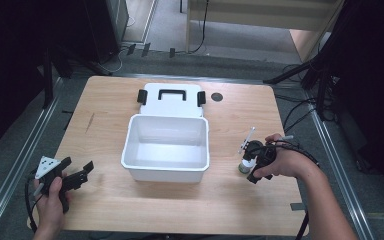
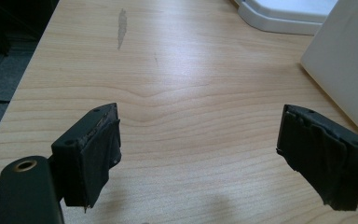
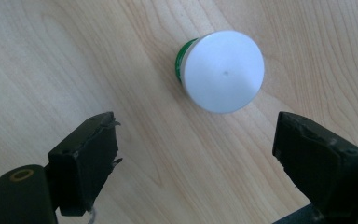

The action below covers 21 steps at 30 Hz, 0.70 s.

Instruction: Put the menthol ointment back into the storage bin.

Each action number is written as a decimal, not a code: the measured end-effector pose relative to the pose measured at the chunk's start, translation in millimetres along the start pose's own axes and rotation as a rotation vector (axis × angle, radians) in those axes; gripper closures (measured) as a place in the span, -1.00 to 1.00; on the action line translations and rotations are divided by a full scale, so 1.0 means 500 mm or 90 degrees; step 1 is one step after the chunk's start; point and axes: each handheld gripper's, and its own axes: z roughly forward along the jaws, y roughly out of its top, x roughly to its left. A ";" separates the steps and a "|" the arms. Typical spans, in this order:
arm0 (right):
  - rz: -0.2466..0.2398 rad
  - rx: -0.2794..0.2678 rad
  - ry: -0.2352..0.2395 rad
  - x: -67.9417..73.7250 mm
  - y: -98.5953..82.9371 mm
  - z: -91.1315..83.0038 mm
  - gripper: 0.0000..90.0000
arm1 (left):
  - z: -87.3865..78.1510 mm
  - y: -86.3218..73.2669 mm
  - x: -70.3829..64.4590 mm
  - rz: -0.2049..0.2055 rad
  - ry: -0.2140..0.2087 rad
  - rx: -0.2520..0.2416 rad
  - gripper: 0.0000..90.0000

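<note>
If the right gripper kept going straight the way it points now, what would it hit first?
Most likely the white-capped bottle. The right gripper is open and points down at the table, with the cap just ahead of the gap between its jaws. It might graze the cap's near edge or reach bare wood; depth is unclear.

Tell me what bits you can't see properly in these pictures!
- The little bottle: in the high view the right claw and hand cover most of it; in the right claw view its white cap hides the body and label.
- The white box: cut off by the right edge in the left claw view.
- The box lid: its near part sits behind the box in the high view.
</note>
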 end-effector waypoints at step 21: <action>0.033 -0.019 0.030 -0.031 0.040 0.023 -0.10 | 0.000 0.000 0.000 0.001 -0.005 -0.001 -0.68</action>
